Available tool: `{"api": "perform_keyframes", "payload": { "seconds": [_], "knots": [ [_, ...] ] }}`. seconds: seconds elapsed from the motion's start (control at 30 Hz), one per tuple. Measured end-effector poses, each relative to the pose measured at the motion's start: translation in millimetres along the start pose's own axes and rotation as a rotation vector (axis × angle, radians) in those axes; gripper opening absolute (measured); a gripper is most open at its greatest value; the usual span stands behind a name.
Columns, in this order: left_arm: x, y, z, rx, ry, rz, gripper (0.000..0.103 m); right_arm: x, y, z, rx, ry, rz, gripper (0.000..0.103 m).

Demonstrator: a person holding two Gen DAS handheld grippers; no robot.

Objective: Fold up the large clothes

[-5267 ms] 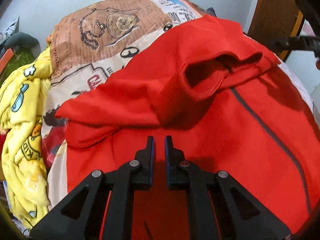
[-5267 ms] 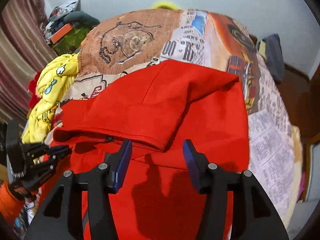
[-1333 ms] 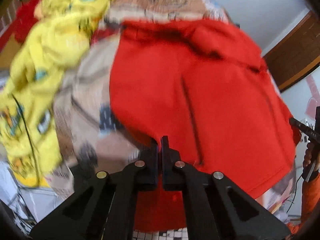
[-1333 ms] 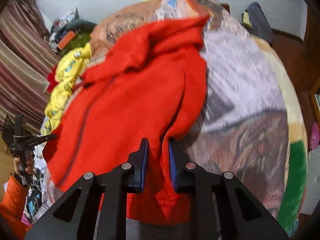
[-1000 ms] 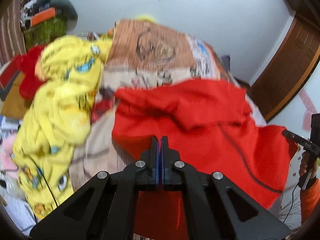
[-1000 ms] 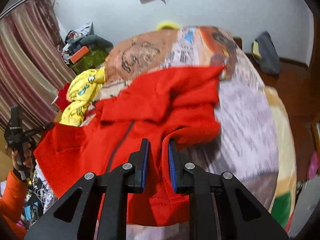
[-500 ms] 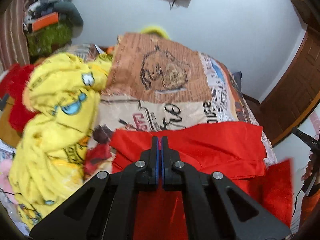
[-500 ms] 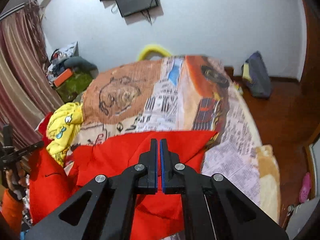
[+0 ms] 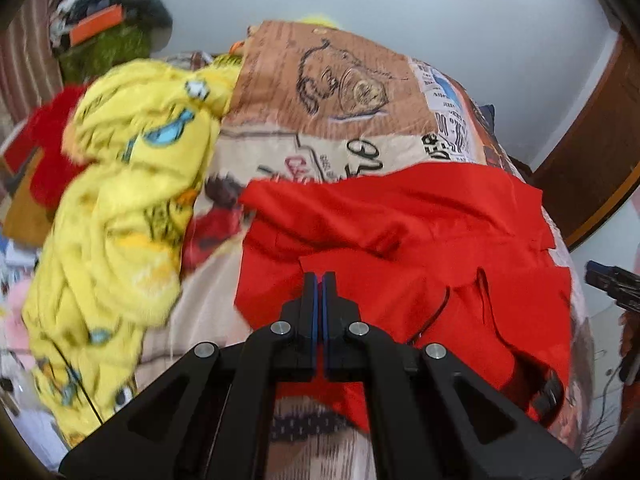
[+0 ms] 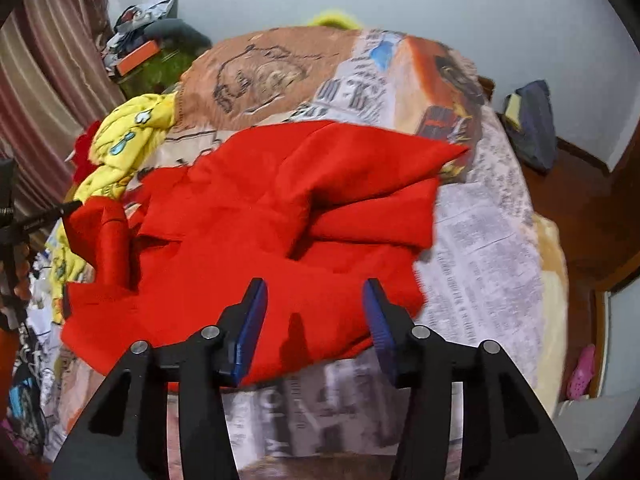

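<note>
The right gripper (image 10: 314,312) is hovering with jaws apart over the near hem of the red garment (image 10: 280,216), which is lying bunched on the bed (image 10: 488,240). The left gripper (image 9: 319,304) is pinching the garment's near-left edge, jaws together. Beyond it, a yellow blanket (image 9: 120,200) is lying crumpled. The fold is seemingly mid-way; next, smoothing seems needed.

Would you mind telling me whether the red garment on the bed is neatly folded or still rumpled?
Rumpled. The red fabric garment lies in uneven overlapping layers, with creases and one corner sticking out, on the printed bedspread.
</note>
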State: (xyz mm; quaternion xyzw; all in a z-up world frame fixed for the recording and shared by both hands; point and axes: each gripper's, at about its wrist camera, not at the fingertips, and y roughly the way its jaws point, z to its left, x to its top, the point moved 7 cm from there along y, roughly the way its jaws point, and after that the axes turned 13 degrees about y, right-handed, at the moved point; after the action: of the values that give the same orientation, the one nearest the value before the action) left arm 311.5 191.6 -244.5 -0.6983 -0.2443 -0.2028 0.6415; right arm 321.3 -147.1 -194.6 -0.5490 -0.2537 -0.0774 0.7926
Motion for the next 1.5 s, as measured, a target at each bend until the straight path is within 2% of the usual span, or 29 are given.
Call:
{"api": "perform_keyframes", "payload": {
  "seconds": [0.1,0.23,0.3,0.43,0.5,0.57,0.7,0.73,0.83,0.9,1.0,1.13,1.2,1.3,1.5],
  "knots": [
    [-16,-6,6,0.001,-0.020,0.018,0.000,6,15,19,0.040,-0.023,0.032,0.055],
    [-34,-4,6,0.017,-0.018,0.053,0.000,9,44,44,0.071,-0.063,0.106,0.055],
    [-43,-1,7,0.033,-0.008,0.072,0.000,5,60,53,0.049,-0.113,0.137,0.055],
    [-55,7,9,0.020,-0.017,0.099,0.000,-4,96,54,-0.068,-0.223,0.207,0.055],
    [-60,12,10,0.015,-0.020,0.113,0.000,-14,102,54,-0.022,-0.236,0.258,0.058],
    [-62,15,11,0.011,-0.023,0.119,0.000,-18,97,51,0.012,-0.229,0.239,0.058],
    [-69,23,9,0.006,-0.024,0.137,0.000,-22,90,38,0.022,-0.169,0.191,0.035],
    [-71,25,8,0.014,-0.021,0.145,0.000,-24,90,36,0.018,-0.165,0.182,0.033],
    [-76,29,6,0.023,-0.017,0.160,0.000,-27,82,41,0.011,-0.180,0.160,0.009],
    [-78,27,5,0.025,-0.014,0.160,0.000,-24,73,47,0.037,-0.170,0.159,0.008],
    [-75,18,6,0.025,-0.011,0.147,0.000,-24,49,54,0.041,-0.194,0.103,0.007],
    [-65,-6,6,-0.005,-0.035,0.095,0.000,-22,11,44,0.076,-0.122,0.028,0.007],
    [-62,-20,5,-0.028,-0.053,0.070,0.000,-28,-6,36,0.111,-0.081,0.010,0.007],
    [-60,-38,5,-0.073,-0.081,0.043,0.000,-46,-25,15,0.104,-0.014,-0.022,0.005],
    [-71,-58,9,-0.067,-0.079,0.047,0.000,-87,-45,-41,0.079,0.185,-0.045,0.004]
  ]
}}
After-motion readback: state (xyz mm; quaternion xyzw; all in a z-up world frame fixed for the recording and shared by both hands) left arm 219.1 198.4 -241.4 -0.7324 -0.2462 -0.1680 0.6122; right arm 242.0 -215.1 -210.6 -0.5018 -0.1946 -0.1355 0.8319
